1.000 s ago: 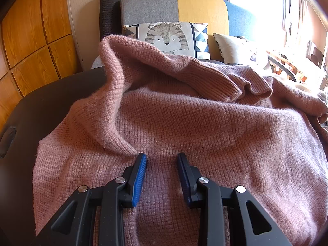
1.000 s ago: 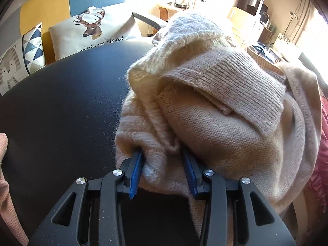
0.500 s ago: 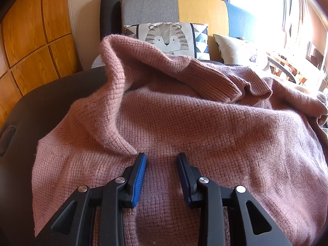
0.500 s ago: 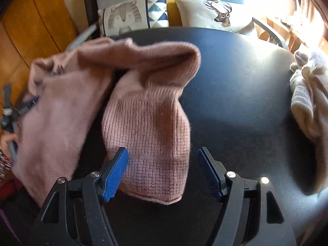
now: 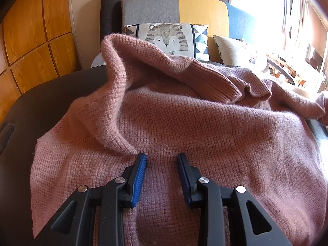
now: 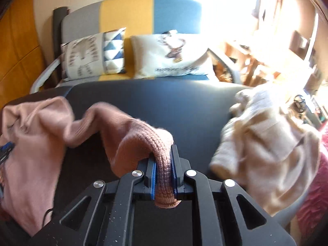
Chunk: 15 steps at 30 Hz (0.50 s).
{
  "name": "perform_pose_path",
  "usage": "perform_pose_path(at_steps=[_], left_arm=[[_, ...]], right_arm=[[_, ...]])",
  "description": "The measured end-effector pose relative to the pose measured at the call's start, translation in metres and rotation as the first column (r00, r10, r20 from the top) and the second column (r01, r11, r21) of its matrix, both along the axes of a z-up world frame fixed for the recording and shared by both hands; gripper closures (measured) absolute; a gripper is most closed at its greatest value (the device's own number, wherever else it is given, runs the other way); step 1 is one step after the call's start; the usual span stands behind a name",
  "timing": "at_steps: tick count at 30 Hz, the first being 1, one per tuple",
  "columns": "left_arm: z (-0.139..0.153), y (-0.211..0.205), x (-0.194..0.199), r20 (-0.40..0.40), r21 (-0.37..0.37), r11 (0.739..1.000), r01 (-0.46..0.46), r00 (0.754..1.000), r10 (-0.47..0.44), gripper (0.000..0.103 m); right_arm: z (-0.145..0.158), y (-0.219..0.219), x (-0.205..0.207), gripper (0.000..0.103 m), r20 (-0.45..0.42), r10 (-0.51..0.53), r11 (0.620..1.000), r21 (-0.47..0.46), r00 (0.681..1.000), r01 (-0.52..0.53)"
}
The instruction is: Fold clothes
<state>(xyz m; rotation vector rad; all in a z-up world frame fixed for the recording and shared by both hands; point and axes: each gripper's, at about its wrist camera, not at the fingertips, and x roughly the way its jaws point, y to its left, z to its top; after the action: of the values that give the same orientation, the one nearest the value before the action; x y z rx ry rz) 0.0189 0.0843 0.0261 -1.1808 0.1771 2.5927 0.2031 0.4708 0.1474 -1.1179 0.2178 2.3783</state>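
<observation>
the dusty-pink knitted sweater (image 5: 205,127) lies spread and rumpled over the dark, smooth-topped table (image 5: 51,94), with a ribbed cuff folded across its upper part and one fold standing up at the far left. the left gripper (image 5: 162,160) rests low over the sweater's near part with its blue-padded jaws partly apart; the knit lies flat under them and nothing is pinched between the pads.

in the right wrist view the right gripper (image 6: 164,172) has its jaws closing on the ribbed end of a pink sleeve (image 6: 143,135), and the blue pads press the knit from both sides, a stub of it poking out behind them. the sleeve arches up off the table and runs left to the rest of the sweater, which is bunched at the table's left edge. this view is blurred.

a cream knitted sweater (image 6: 266,143) lies heaped on the table's right side, well apart from the pink one. beyond the table stands a sofa with a grey, yellow and blue back (image 6: 143,14), bearing a tiger-print cushion (image 5: 168,39) and a pale deer-print cushion (image 6: 172,55). orange wooden panels (image 5: 30,41) line the wall at left.
</observation>
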Motion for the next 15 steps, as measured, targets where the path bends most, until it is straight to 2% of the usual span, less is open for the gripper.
perform_pose_path(at_steps=[2,5,7,10,15], left_arm=[[0.000,0.000,0.000,-0.001,-0.001,1.000,0.001,1.000,-0.001,0.071],[0.000,0.000,0.000,-0.002,0.000,1.000,0.002,1.000,-0.002,0.071],[0.000,0.000,-0.001,-0.002,0.001,1.000,0.002,1.000,-0.002,0.071],[0.000,0.000,-0.002,-0.001,0.006,1.000,0.002,1.000,-0.002,0.071],[-0.001,-0.001,-0.003,0.003,0.018,1.000,0.003,1.000,-0.003,0.071]], right_arm=[[0.008,0.028,-0.013,0.091,0.003,-0.052,0.998,0.019,0.999,0.052],[0.013,0.069,-0.014,0.091,0.004,-0.117,0.993,0.015,0.993,0.117],[0.012,0.087,-0.010,0.091,0.026,-0.143,0.989,0.048,0.989,0.141],[0.005,0.103,-0.014,0.091,0.067,-0.165,0.984,0.084,0.984,0.159],[-0.025,0.109,-0.025,0.091,0.107,-0.188,0.982,0.042,0.976,0.184]])
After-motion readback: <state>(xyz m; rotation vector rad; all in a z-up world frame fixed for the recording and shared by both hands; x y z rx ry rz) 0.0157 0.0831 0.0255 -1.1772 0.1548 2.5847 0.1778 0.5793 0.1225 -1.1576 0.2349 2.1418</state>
